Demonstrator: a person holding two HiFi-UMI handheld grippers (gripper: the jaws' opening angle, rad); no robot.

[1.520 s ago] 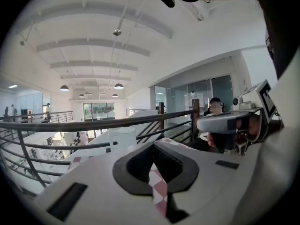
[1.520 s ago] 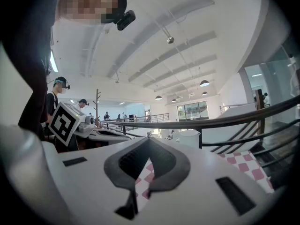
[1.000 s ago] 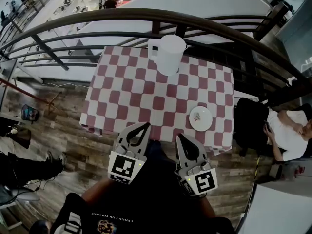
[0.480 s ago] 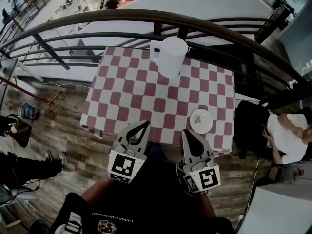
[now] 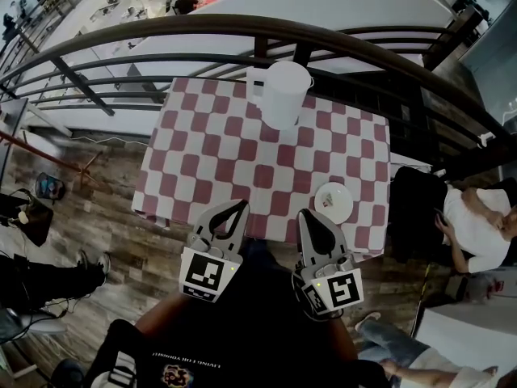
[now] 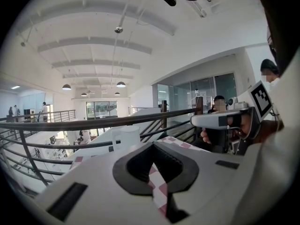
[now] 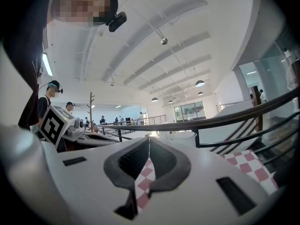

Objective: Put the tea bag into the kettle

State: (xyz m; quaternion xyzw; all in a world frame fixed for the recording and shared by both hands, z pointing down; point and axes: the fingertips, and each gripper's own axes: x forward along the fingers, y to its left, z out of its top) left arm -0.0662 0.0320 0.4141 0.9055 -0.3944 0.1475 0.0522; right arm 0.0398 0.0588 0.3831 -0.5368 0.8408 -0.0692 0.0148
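View from above a small table (image 5: 242,156) covered in a red-and-white checked cloth, pushed up against a dark metal railing (image 5: 161,39).

A white kettle (image 5: 281,91) stands upright at the far edge of the table, right by the railing.

A small white plate (image 5: 342,208) sits near the table's near right corner, well apart from the kettle. The tea bag (image 5: 327,201) lies on it as a small, faint mark, too small to make out in detail.

I hold my left gripper (image 5: 240,206) over the near edge of the table, left of centre. Its jaws are closed tip to tip with nothing between them; only the checked cloth shows through the gap behind the tips.

My right gripper (image 5: 307,214) hangs beside it, just short of the plate and not touching it. Its jaws are also pressed together and hold nothing.

From the left gripper view, the kettle (image 6: 124,137) shows beyond the closed tips. From the right gripper view, its white rim (image 7: 180,136) shows just right of the tips.

A person in a white top (image 5: 477,225) sits to the right of the table.
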